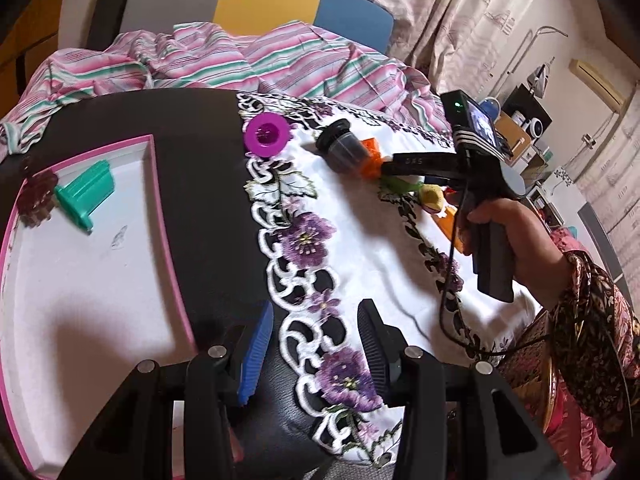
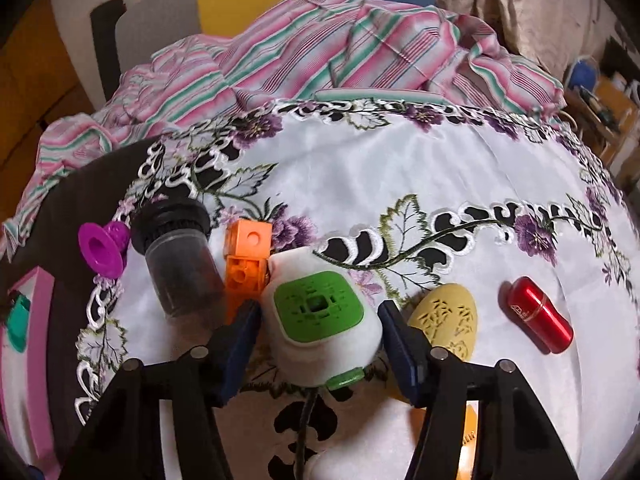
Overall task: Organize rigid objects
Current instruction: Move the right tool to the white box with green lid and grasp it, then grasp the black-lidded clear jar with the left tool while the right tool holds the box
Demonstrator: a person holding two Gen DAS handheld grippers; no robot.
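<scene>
The right gripper (image 2: 320, 324) is shown with its jaws set around a white plastic device with a green perforated top (image 2: 322, 314); contact cannot be told. An orange plastic block (image 2: 244, 258) lies just outside the left jaw, a yellow egg-shaped object (image 2: 446, 320) outside the right. The left gripper (image 1: 310, 348) is shown part-open and empty above the embroidered cloth (image 1: 360, 240) on the bench.

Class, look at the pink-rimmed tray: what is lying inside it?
Inside the pink-rimmed tray lie a teal plastic piece and a dark red ridged piece, side by side at its far end. The left tool covers the tray's near corner, so anything there is hidden.
</scene>
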